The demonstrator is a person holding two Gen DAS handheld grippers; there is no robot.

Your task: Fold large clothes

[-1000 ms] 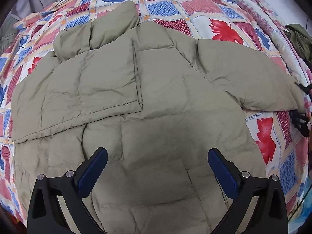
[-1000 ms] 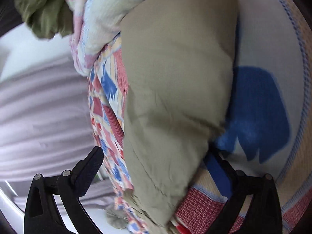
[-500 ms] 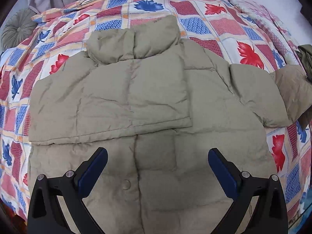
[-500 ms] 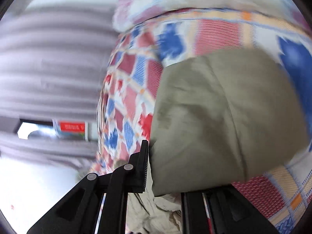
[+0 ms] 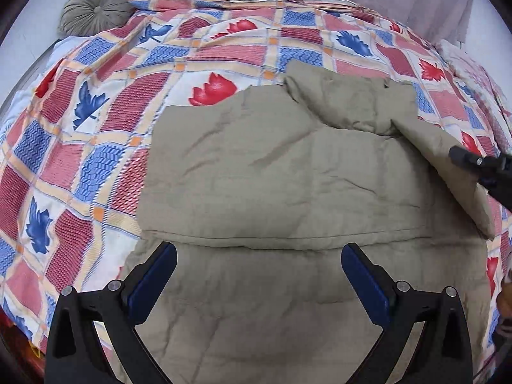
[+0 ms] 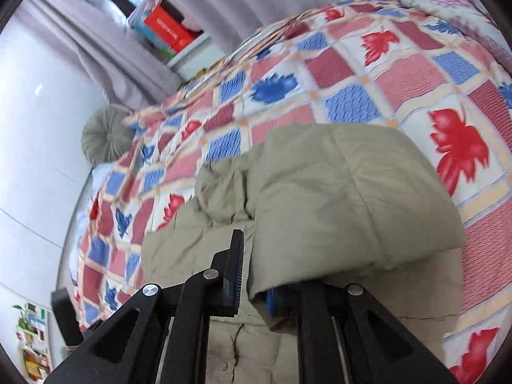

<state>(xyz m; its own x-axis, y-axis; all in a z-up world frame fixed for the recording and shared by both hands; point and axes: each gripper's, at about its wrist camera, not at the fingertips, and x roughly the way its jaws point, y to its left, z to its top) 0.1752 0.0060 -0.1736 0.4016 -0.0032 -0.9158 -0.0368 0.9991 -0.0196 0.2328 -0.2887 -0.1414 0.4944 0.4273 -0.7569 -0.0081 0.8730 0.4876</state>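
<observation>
An olive puffer jacket [image 5: 288,185] lies spread on the bed, its left sleeve folded across the chest and its collar [image 5: 348,102] at the far side. My left gripper [image 5: 259,275] is open and empty, hovering over the jacket's lower part. My right gripper [image 6: 252,272] is shut on the jacket's right sleeve [image 6: 345,198] and holds it lifted over the body of the jacket. It also shows in the left wrist view [image 5: 480,166], at the right edge, with the sleeve [image 5: 454,172] draped from it.
The bed has a quilt [image 5: 96,121] with red and blue leaf squares. A round grey cushion [image 5: 96,6] lies at its far left corner. Curtains [image 6: 105,48] and a shelf with a red box [image 6: 169,28] stand behind the bed.
My right gripper has closed on the right sleeve and carried it up and inward over the jacket. My left gripper's view has swung leftward; it stays open.
</observation>
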